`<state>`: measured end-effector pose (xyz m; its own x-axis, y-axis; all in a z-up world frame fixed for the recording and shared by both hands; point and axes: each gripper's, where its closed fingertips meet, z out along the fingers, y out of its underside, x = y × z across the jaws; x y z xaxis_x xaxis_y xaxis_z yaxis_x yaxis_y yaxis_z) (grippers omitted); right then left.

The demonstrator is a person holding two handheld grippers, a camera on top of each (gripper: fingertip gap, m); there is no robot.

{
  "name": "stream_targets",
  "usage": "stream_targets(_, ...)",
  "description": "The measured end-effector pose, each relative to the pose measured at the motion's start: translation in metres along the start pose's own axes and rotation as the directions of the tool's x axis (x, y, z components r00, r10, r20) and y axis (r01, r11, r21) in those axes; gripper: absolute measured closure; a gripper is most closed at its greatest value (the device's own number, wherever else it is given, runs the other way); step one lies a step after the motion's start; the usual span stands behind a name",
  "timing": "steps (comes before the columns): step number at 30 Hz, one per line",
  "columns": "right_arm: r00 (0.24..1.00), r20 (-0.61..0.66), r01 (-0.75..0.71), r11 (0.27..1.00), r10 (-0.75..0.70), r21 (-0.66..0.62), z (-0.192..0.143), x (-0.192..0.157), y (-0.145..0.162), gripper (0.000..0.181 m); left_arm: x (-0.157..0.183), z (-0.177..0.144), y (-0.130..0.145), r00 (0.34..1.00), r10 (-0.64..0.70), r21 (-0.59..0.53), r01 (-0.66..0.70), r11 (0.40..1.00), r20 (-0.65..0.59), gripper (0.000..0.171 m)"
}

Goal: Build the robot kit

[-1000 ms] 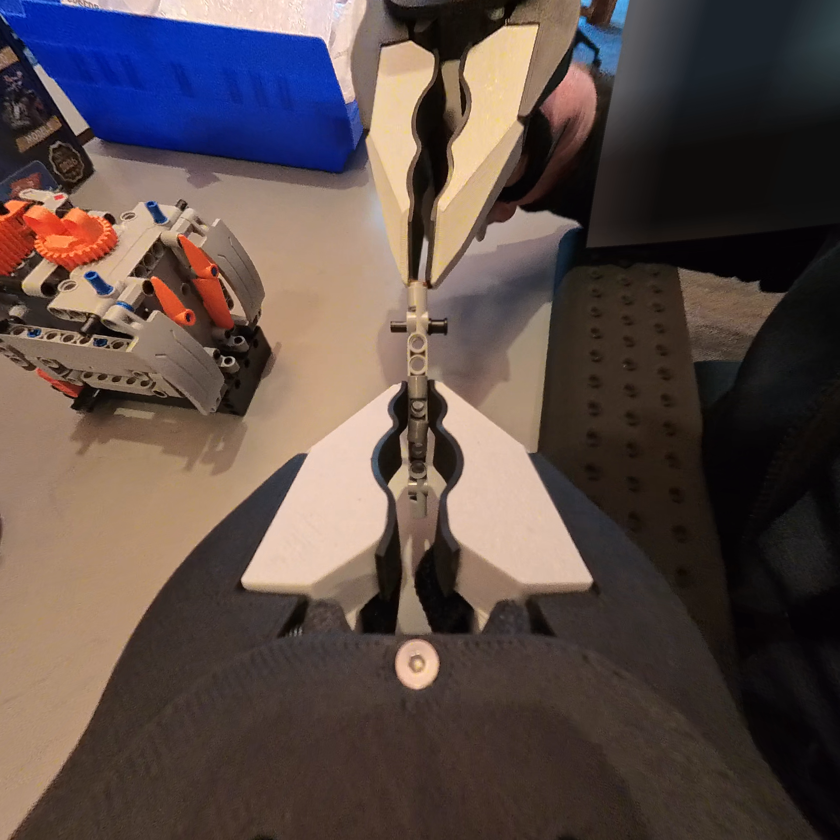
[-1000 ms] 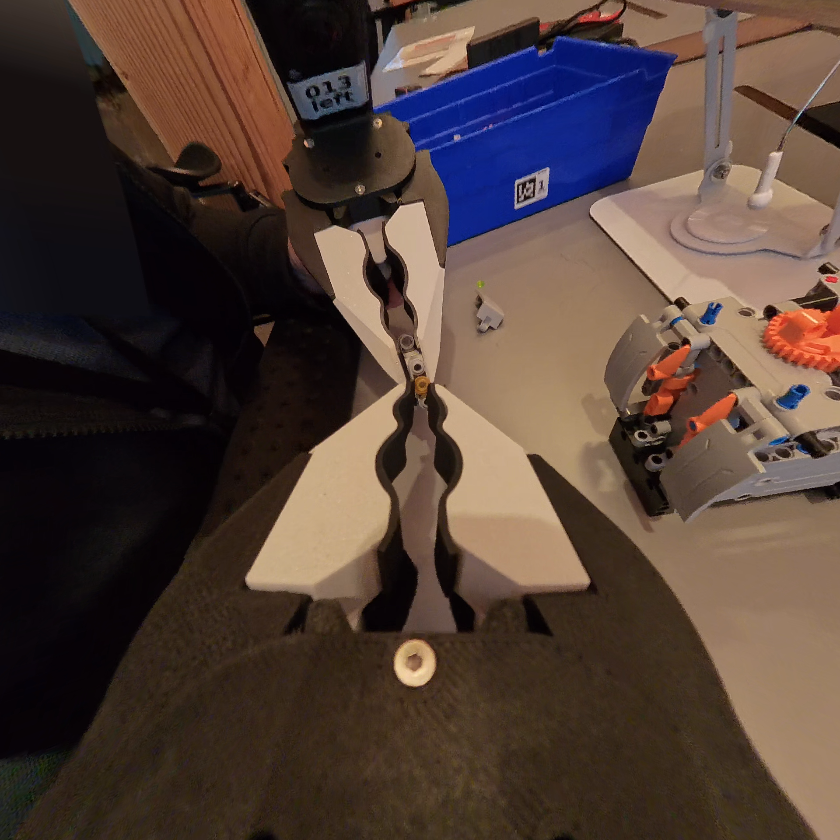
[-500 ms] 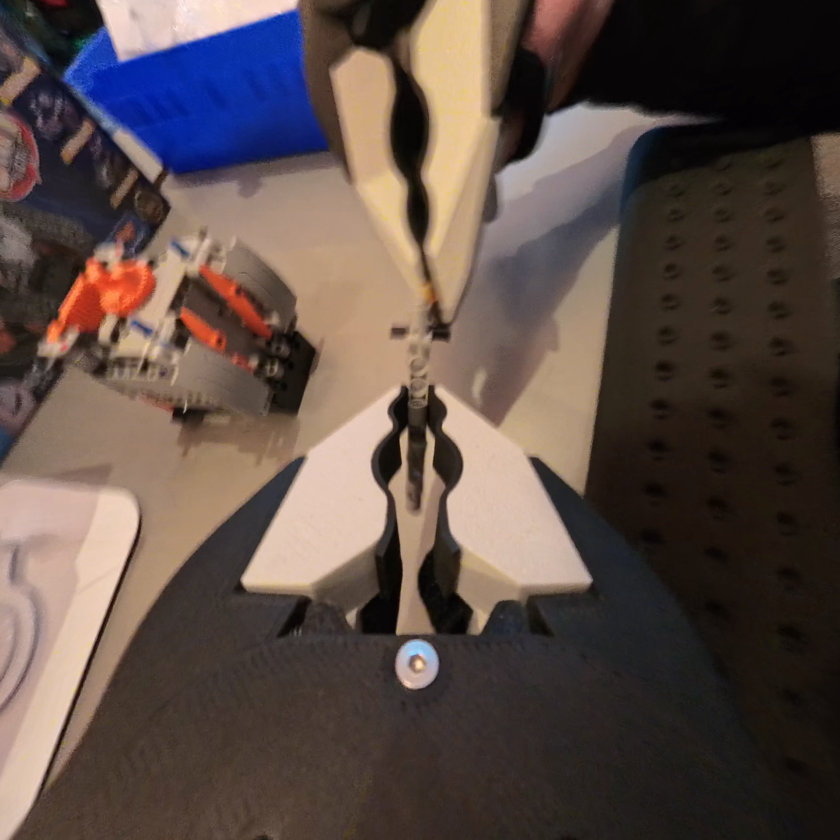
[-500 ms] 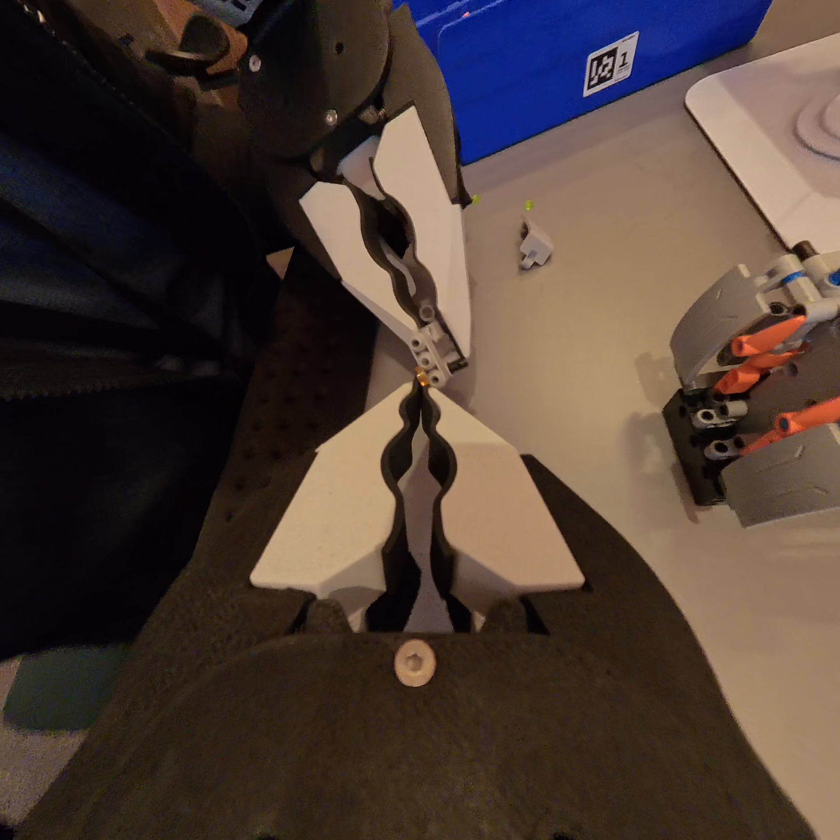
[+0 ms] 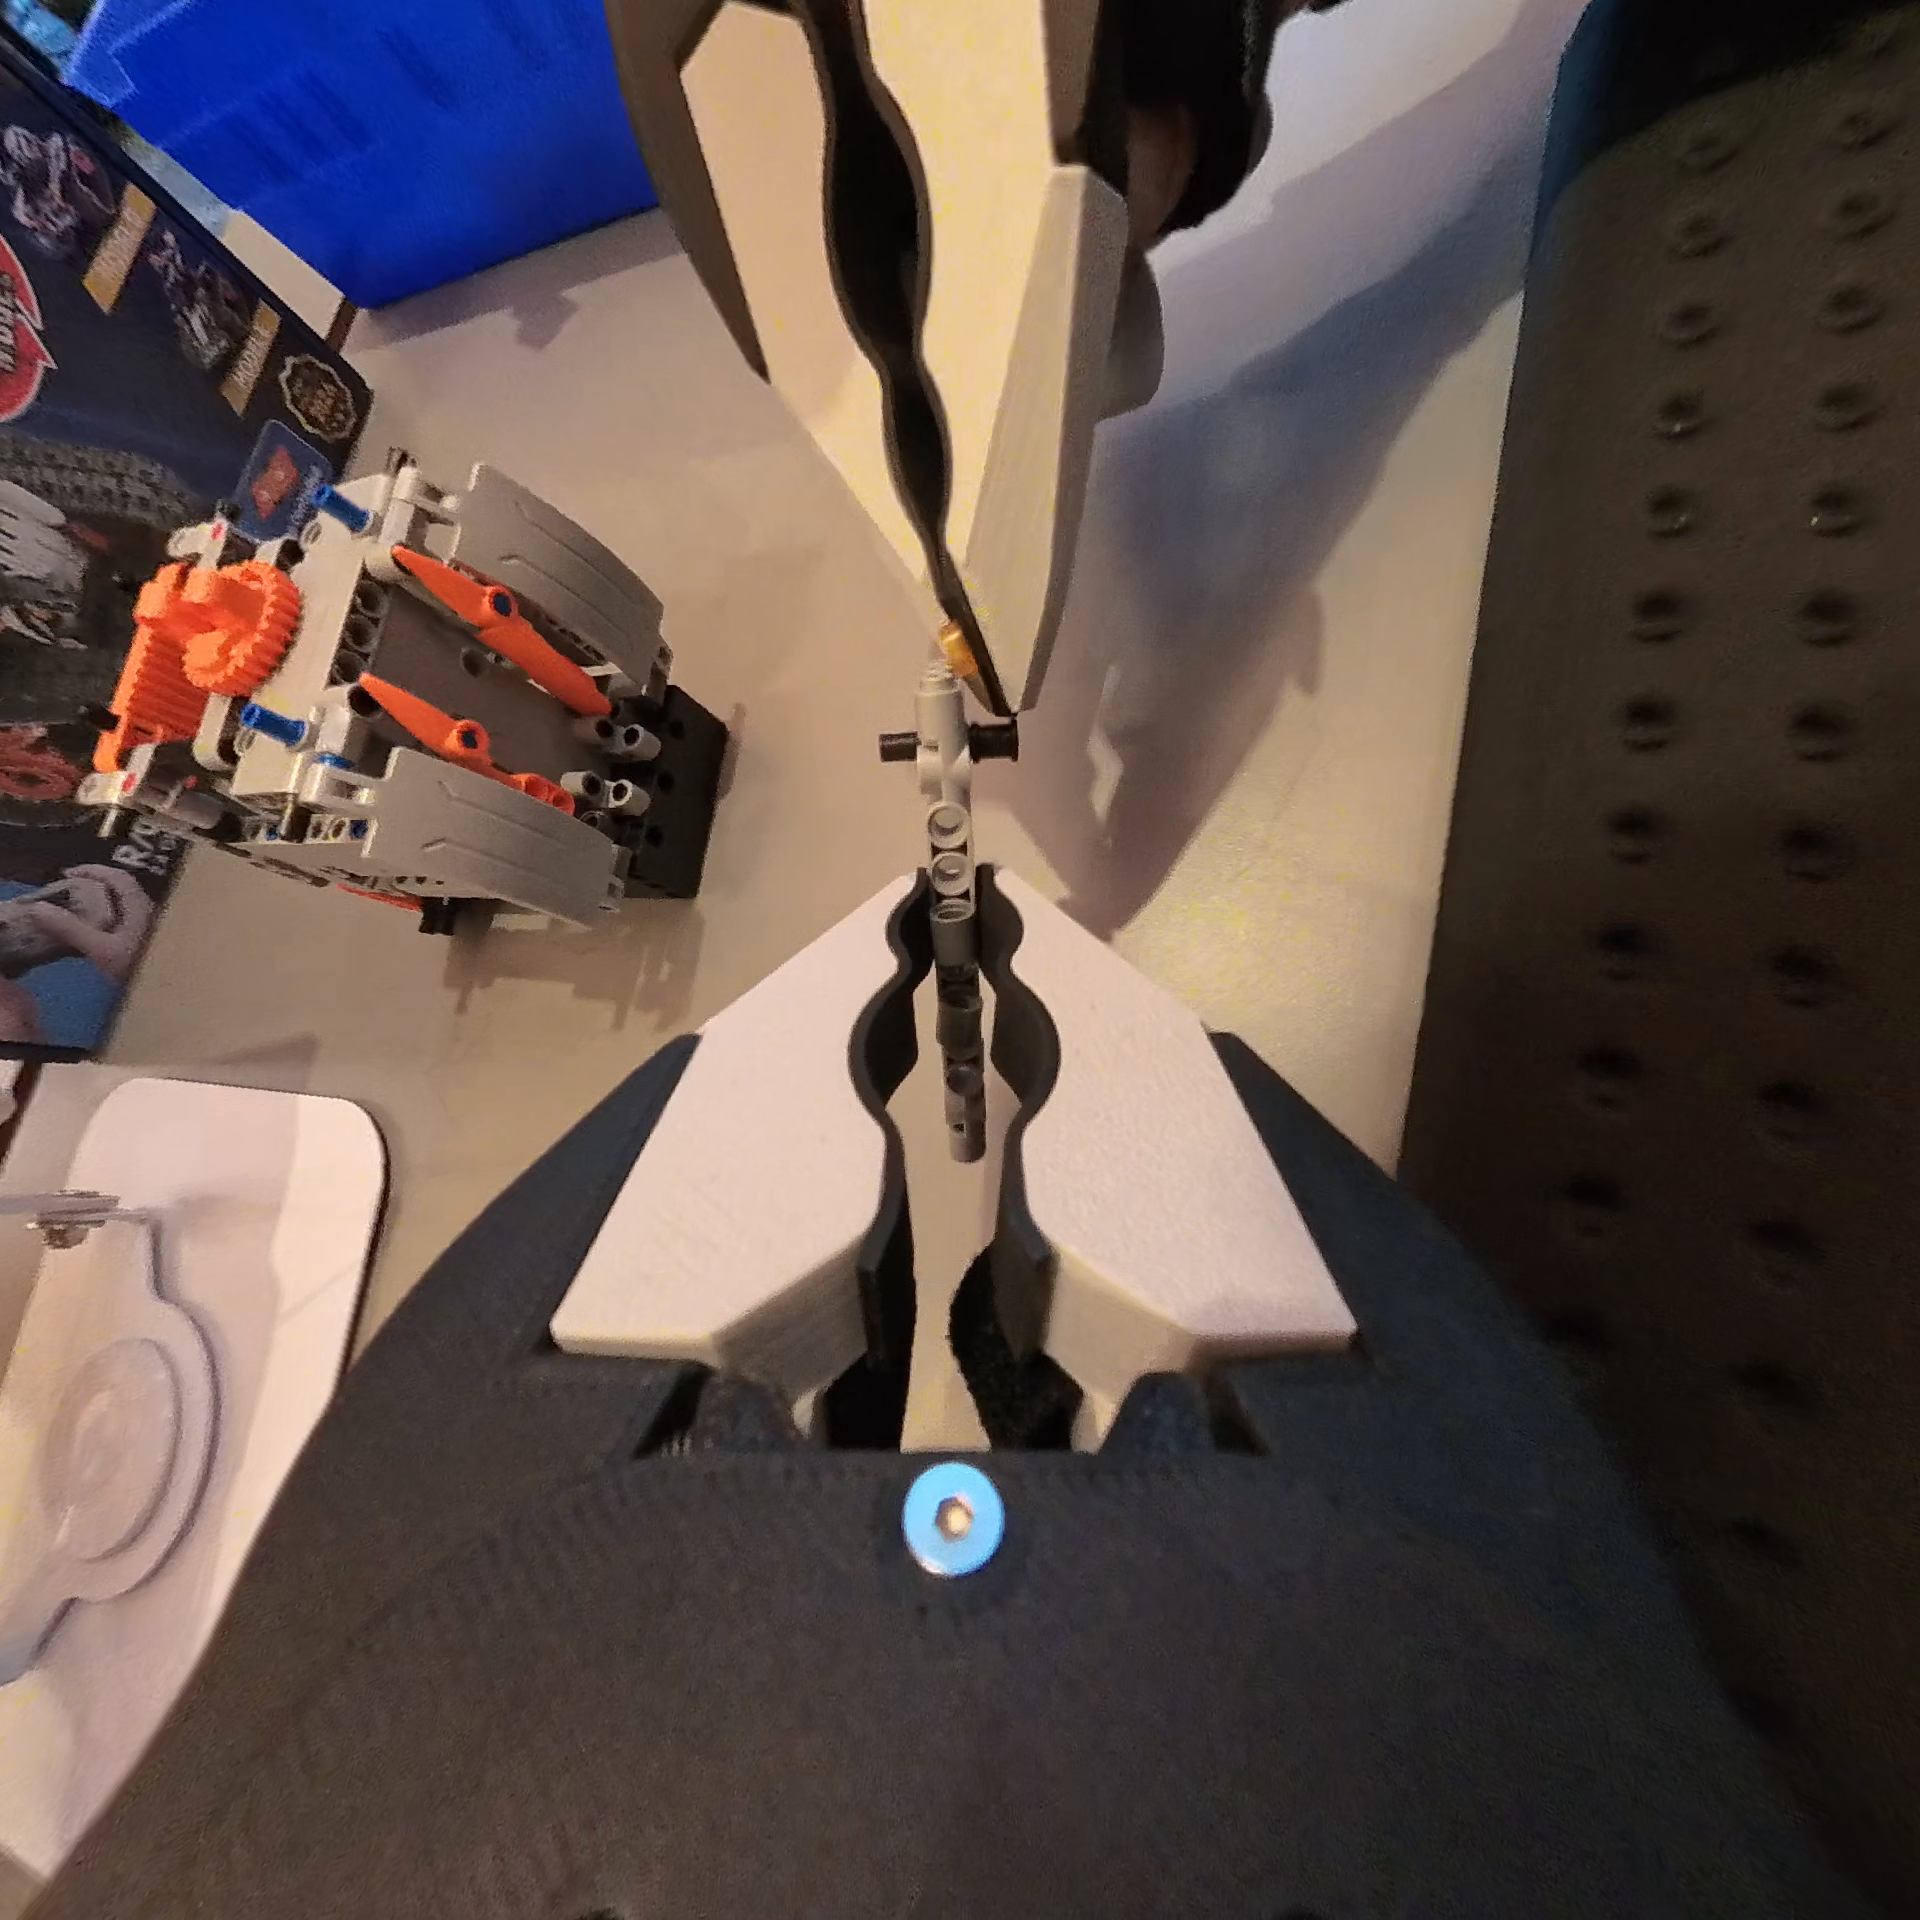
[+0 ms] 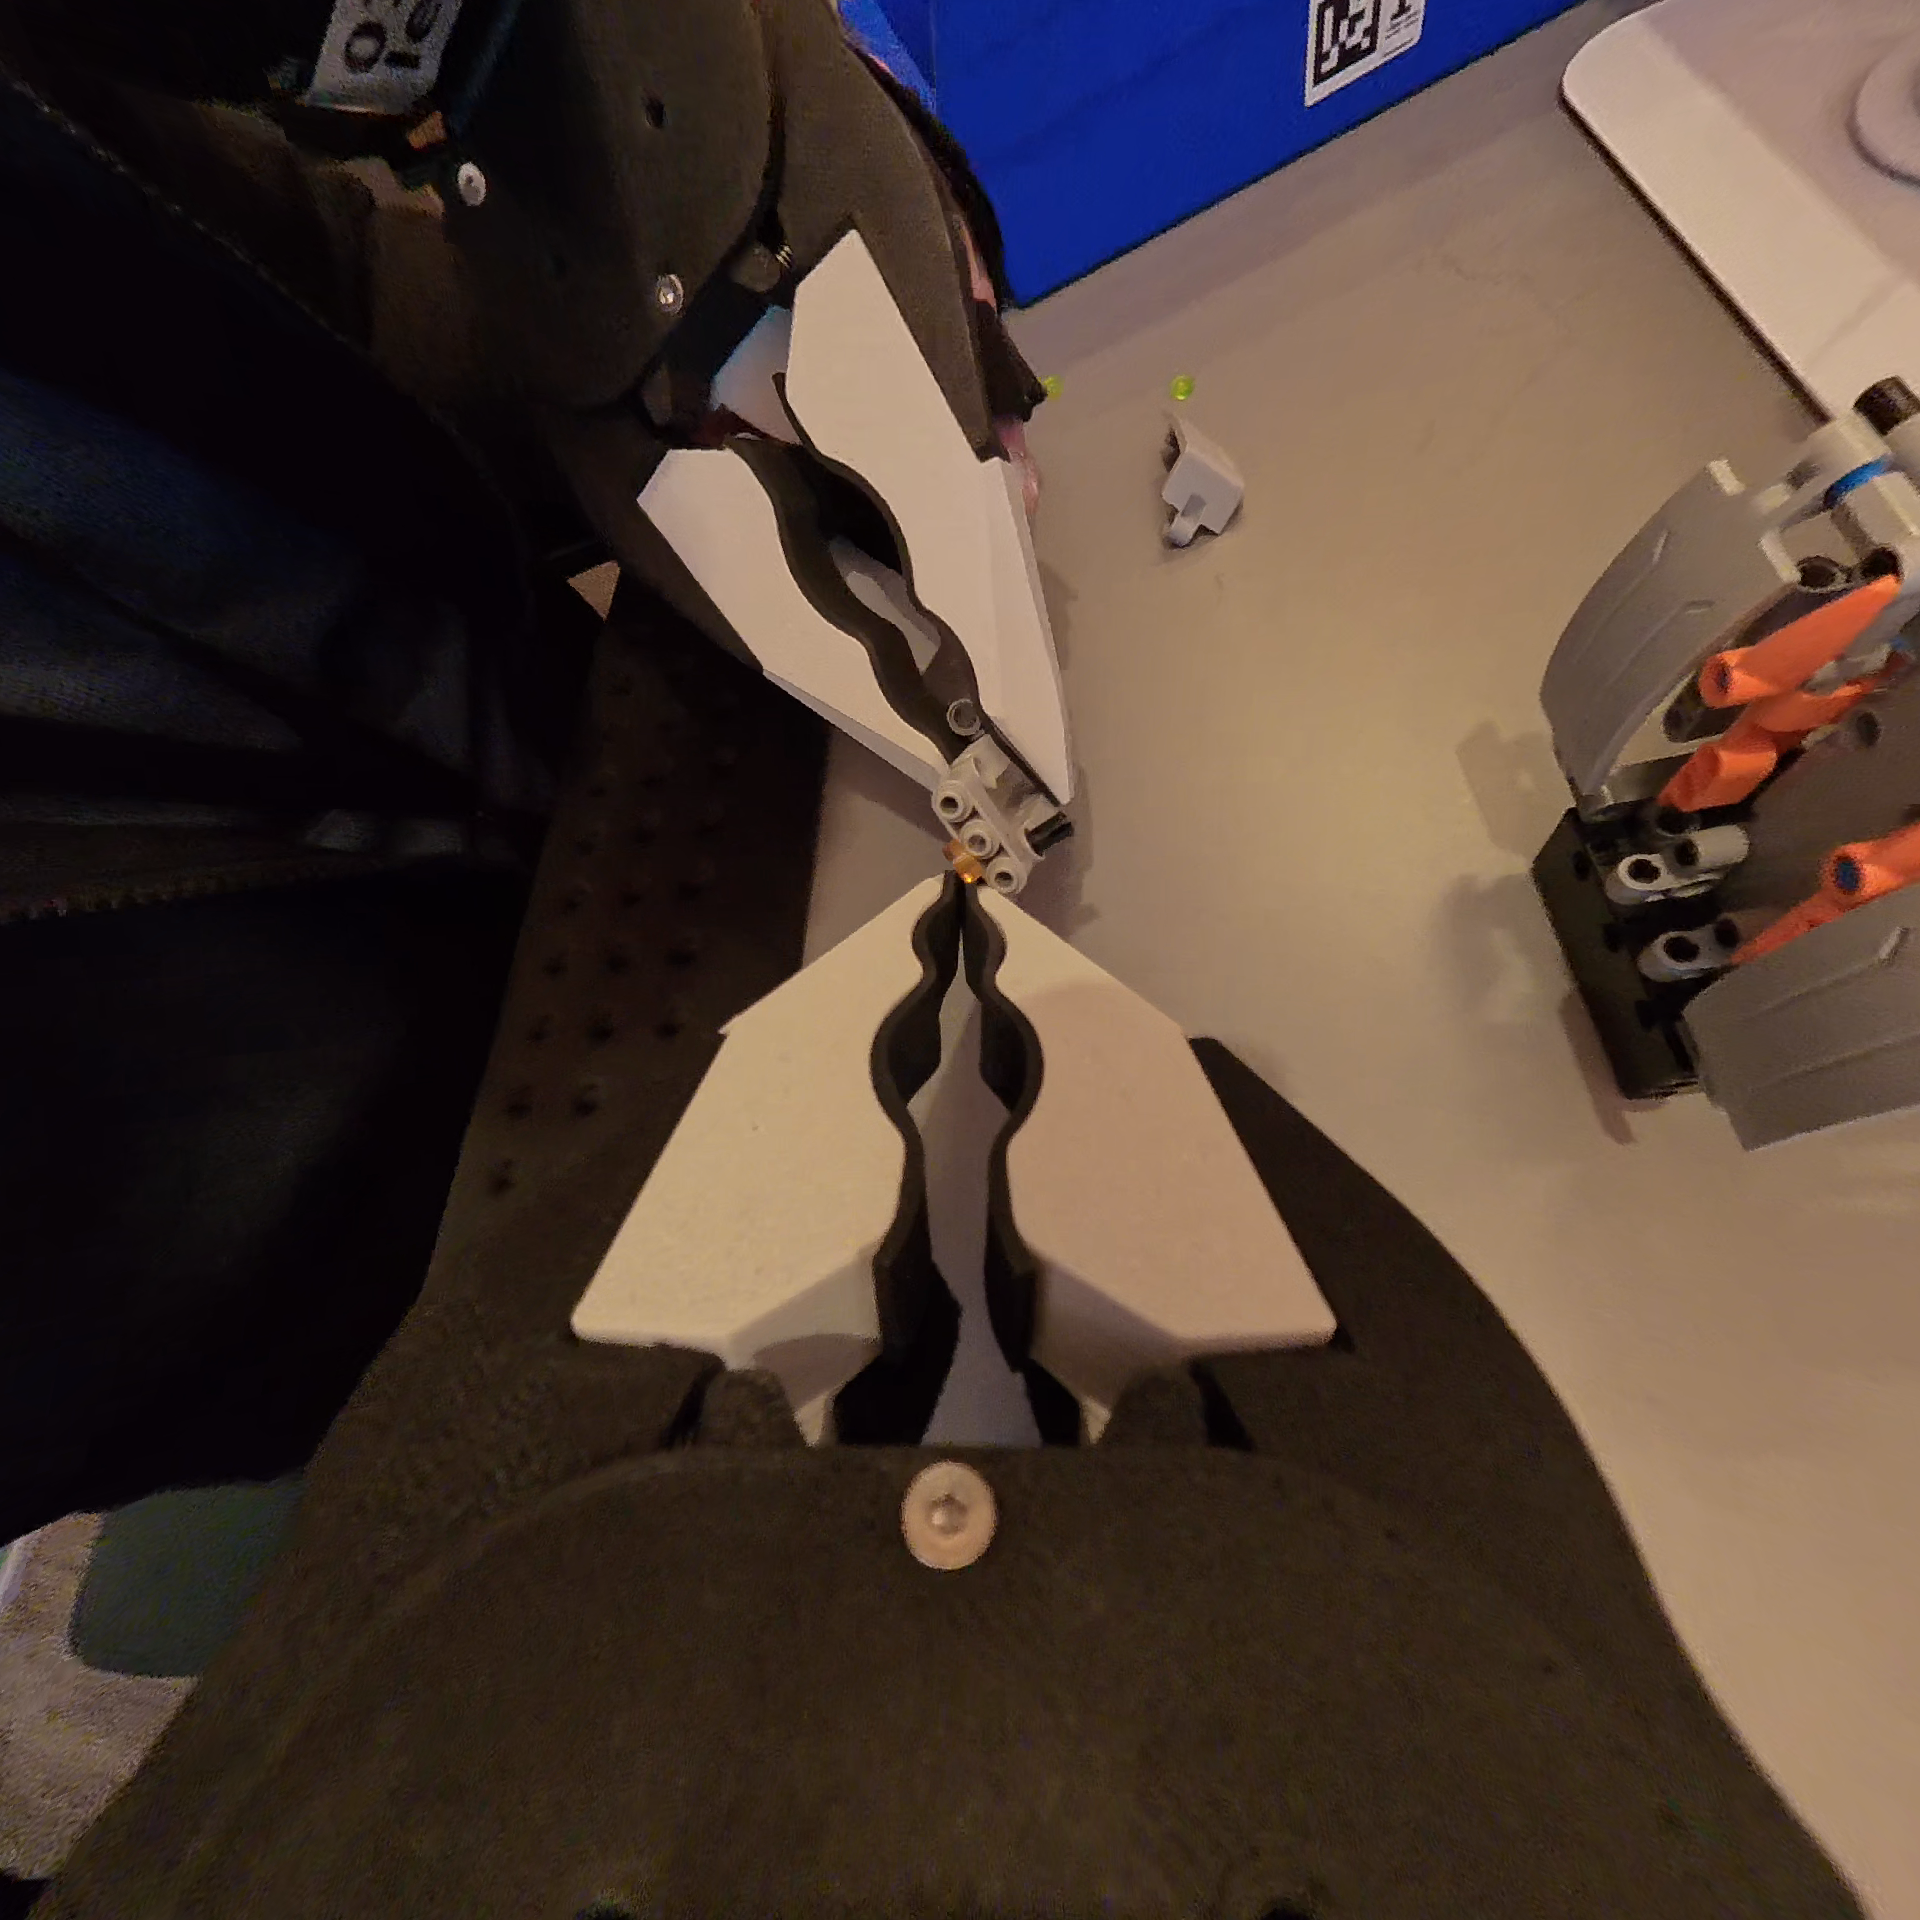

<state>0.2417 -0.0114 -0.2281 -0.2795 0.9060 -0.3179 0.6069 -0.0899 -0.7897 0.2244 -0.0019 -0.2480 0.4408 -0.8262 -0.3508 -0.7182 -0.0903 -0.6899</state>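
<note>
My left gripper (image 5: 951,883) is shut on a thin grey beam (image 5: 948,821) with holes and a black cross pin near its far end. My right gripper (image 6: 961,883) is shut on a small tan pin (image 6: 964,862) and holds it against the beam's end (image 6: 982,816). In the left wrist view the right gripper (image 5: 982,675) comes down from above with the tan pin (image 5: 958,649) at its tip, just beside the beam's top. In the right wrist view the left gripper (image 6: 1023,790) reaches in from the upper left. Both hover over the table's near edge.
A grey, orange and black brick-built model (image 5: 416,727) stands on the grey table (image 5: 810,520). A blue bin (image 6: 1143,114) is behind, a printed box (image 5: 114,436) beside the model, a white stand base (image 6: 1756,208) nearby, a small grey loose part (image 6: 1200,488) on the table. A perforated dark chair seat (image 5: 1683,831) borders the table. The grippers are tip to tip, or close to it.
Both grippers have tilted and the views have swung lower over the table. The right gripper's tip with the tan pin has shifted slightly to the beam's side. Both stay shut.
</note>
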Motion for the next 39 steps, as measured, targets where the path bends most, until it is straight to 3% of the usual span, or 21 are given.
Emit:
stream_targets(12,0.988,0.094,-0.118,0.992,0.121,-0.040,0.005,-0.003,0.009,0.181,0.002,0.006,0.008,0.986,0.159,-0.088,-0.153,0.984,0.059,0.167)
stream_targets(18,0.988,0.095,-0.115,0.992,0.119,-0.041,0.005,-0.004,0.010,0.181,0.003,0.005,0.004,0.990,0.132,-0.056,-0.130,0.990,0.049,0.166)
stream_targets(32,0.989,0.075,-0.125,0.989,0.131,-0.079,0.007,-0.002,0.031,0.181,0.016,0.013,0.017,0.992,0.122,-0.108,-0.126,0.986,-0.043,0.166)
stream_targets(39,0.979,-0.096,-0.178,0.984,0.178,0.006,-0.042,0.017,0.045,0.181,0.015,0.012,0.020,0.994,0.089,-0.119,-0.096,0.988,-0.062,0.166)
